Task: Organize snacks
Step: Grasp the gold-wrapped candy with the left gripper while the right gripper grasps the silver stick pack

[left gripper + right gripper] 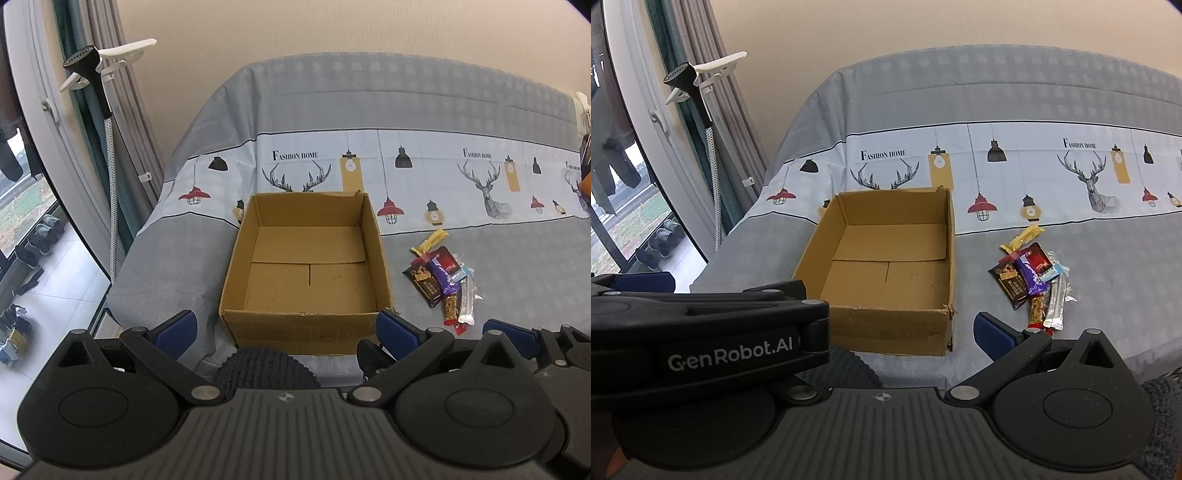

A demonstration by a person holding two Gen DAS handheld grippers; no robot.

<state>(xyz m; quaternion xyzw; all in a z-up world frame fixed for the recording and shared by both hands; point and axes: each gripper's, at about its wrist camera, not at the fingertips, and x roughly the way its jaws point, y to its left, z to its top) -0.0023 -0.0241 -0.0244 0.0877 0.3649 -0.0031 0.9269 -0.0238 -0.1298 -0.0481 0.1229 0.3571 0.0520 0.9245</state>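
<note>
An open, empty cardboard box (306, 266) (886, 273) sits on the grey printed cloth. To its right lies a small pile of snacks (443, 280) (1032, 280): a yellow wrapper (1027, 236), a dark brown packet (1012, 286), a purple bar (1030, 277), a red packet and silver sticks (1054, 302). My left gripper (286, 328) is open just in front of the box's near wall, with nothing in it. My right gripper (882, 332) is open and holds nothing. Its right pad (993, 328) is near the pile; its left finger is hidden behind the left gripper's body (701, 332).
The cloth (406, 110) with deer and lamp prints covers a wide surface up to the wall. A garment steamer stand (107, 110), curtains and a window are at the left, with shoes (40, 240) on the floor. Dark knitted fabric (266, 369) lies below the box.
</note>
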